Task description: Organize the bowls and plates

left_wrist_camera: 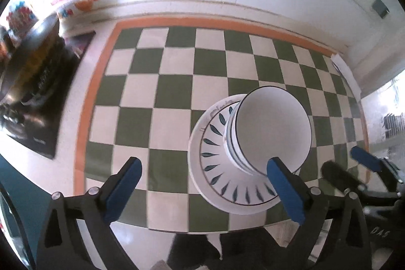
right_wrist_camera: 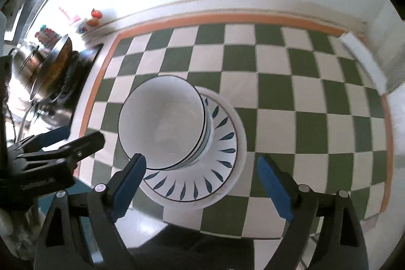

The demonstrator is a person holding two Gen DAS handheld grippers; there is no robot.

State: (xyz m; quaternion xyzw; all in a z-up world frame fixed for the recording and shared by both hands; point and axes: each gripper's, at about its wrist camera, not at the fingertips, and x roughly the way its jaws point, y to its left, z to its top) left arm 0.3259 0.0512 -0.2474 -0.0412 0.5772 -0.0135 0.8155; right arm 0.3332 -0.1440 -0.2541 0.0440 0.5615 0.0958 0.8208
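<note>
White stacked bowls [left_wrist_camera: 273,133] with thin dark rims sit nested on a leaf-patterned plate [left_wrist_camera: 215,161], which itself rests on a larger plain white plate [left_wrist_camera: 195,168]. The whole stack stands on a green-and-white checkered mat [left_wrist_camera: 177,67] with an orange border.

Left wrist view: the stack occupies the lower right of centre. The left gripper [left_wrist_camera: 206,190] is spread wide, with its blue-padded fingers [left_wrist_camera: 124,191] holding nothing; the right-hand finger overlaps the near edge of the stack in the frame, but contact cannot be confirmed. The right gripper [left_wrist_camera: 354,163] appears at the lower right edge of the frame, near the stack.

Right wrist view: the stack [right_wrist_camera: 162,120] lies slightly left of centre, with the patterned plate [right_wrist_camera: 222,143] and the plain plate [right_wrist_camera: 240,153] showing to its right. The right gripper [right_wrist_camera: 202,184] is likewise wide open and empty, its fingers [right_wrist_camera: 276,186] positioned either side of the near part of the stack. The left gripper [right_wrist_camera: 76,138] enters from the left edge of the frame, its fingers apart.

A black cooktop [left_wrist_camera: 38,98] carrying a steel pan [left_wrist_camera: 30,42] occupies the left side of the left wrist view.
</note>
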